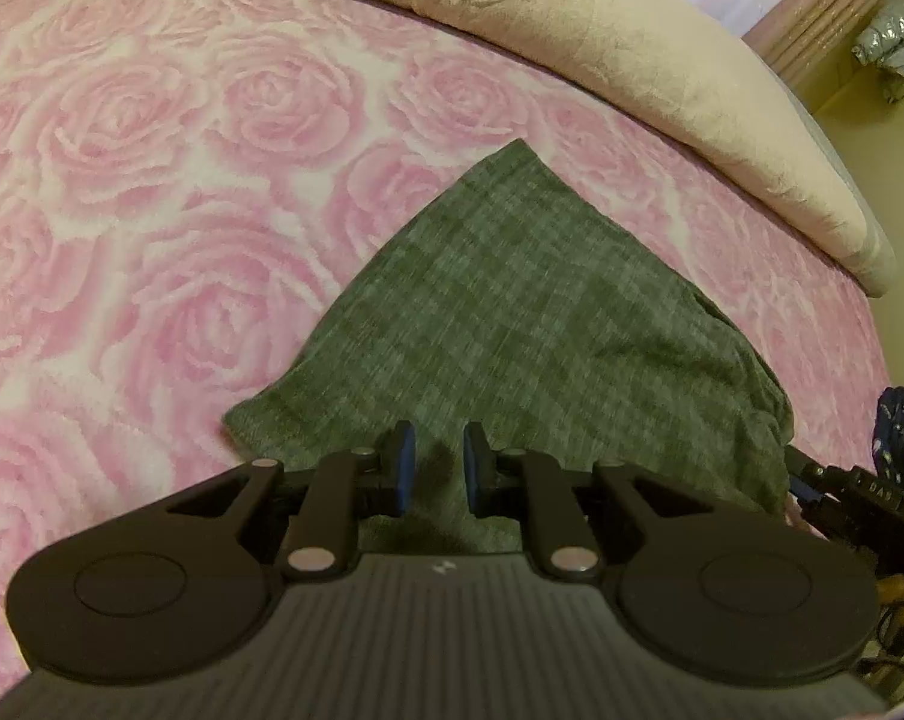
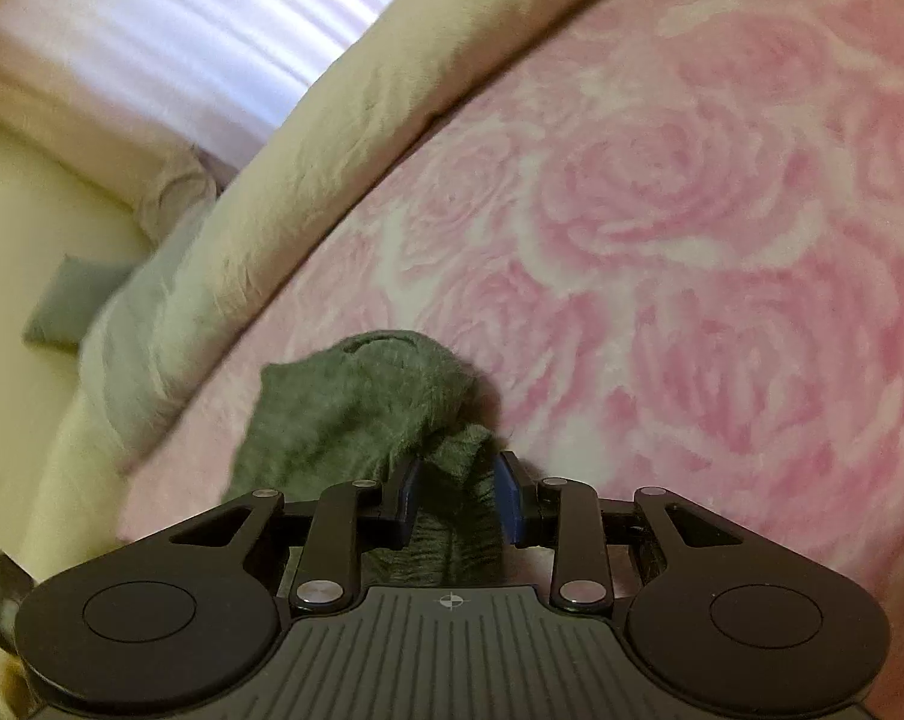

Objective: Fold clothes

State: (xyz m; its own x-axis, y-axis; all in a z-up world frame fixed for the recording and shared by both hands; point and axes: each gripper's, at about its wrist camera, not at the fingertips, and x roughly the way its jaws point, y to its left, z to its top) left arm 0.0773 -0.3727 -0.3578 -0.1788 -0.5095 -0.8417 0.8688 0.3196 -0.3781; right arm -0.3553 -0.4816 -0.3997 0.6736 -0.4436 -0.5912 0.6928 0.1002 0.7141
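Note:
A green knit garment (image 1: 512,324) lies folded flat on the pink rose-patterned bed cover (image 1: 152,180), one corner pointing away from me. My left gripper (image 1: 439,468) hovers over its near edge with a small gap between the blue pads; nothing is held. In the right wrist view the same garment (image 2: 362,402) is bunched up on the cover (image 2: 722,240). My right gripper (image 2: 457,501) has its blue pads on either side of a fold of the green cloth, and the cloth sits between them.
A cream duvet (image 1: 572,30) lies rolled along the far side of the bed; it also shows in the right wrist view (image 2: 332,150). A silver jacket (image 1: 896,36) hangs by the wall. Curtains (image 2: 182,18) are behind. The other gripper (image 1: 860,498) shows at the right edge.

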